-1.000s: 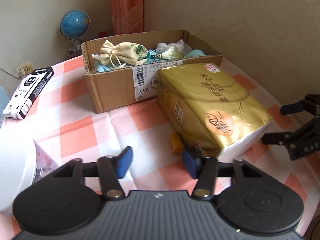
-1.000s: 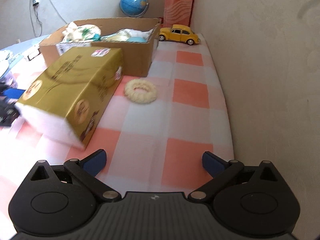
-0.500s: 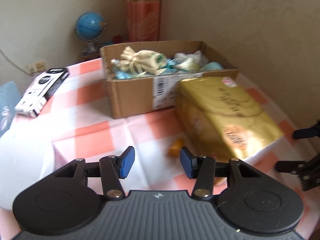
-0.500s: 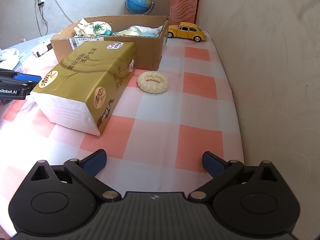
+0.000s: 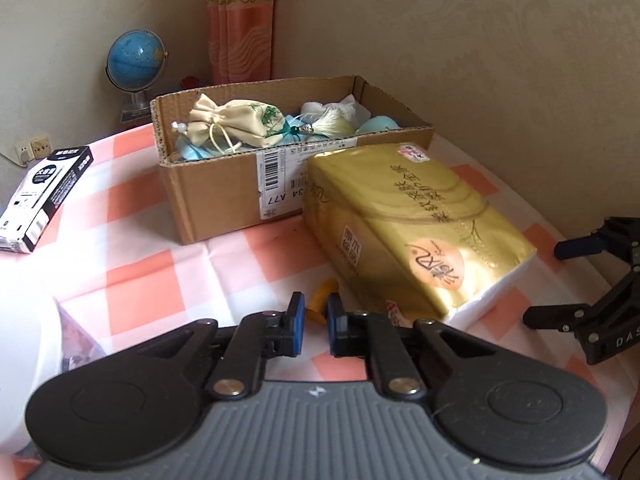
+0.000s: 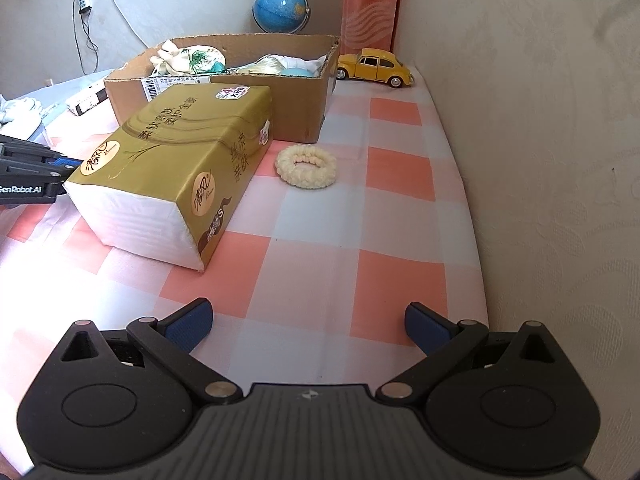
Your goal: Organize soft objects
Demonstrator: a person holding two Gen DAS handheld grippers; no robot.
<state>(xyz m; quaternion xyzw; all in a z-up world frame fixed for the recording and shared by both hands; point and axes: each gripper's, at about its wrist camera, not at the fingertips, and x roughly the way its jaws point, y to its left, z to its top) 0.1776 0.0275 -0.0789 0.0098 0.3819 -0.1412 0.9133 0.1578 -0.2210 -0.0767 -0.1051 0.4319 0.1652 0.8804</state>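
Note:
A gold pack of tissues [image 5: 416,232] [image 6: 176,152] lies on the checked cloth against an open cardboard box [image 5: 224,200] [image 6: 300,104]. The box holds a cream drawstring pouch [image 5: 236,124], a tassel and pale blue soft things. A cream knitted ring [image 6: 306,166] lies beside the box. My left gripper [image 5: 316,320] is shut just left of the pack and grips nothing. A small orange thing [image 5: 324,294] shows on the cloth past its tips. My right gripper [image 6: 308,324] is wide open over bare cloth, near the pack's white end.
A yellow toy car [image 6: 374,66] and a globe [image 5: 136,60] stand behind the box by the wall. A black and white carton [image 5: 44,192] lies at the far left, and a white container [image 5: 20,340] is near my left gripper. The wall runs along the right.
My left gripper's jaws have closed from about half open to shut. The right gripper has stayed wide open and the tissue pack lies where it was.

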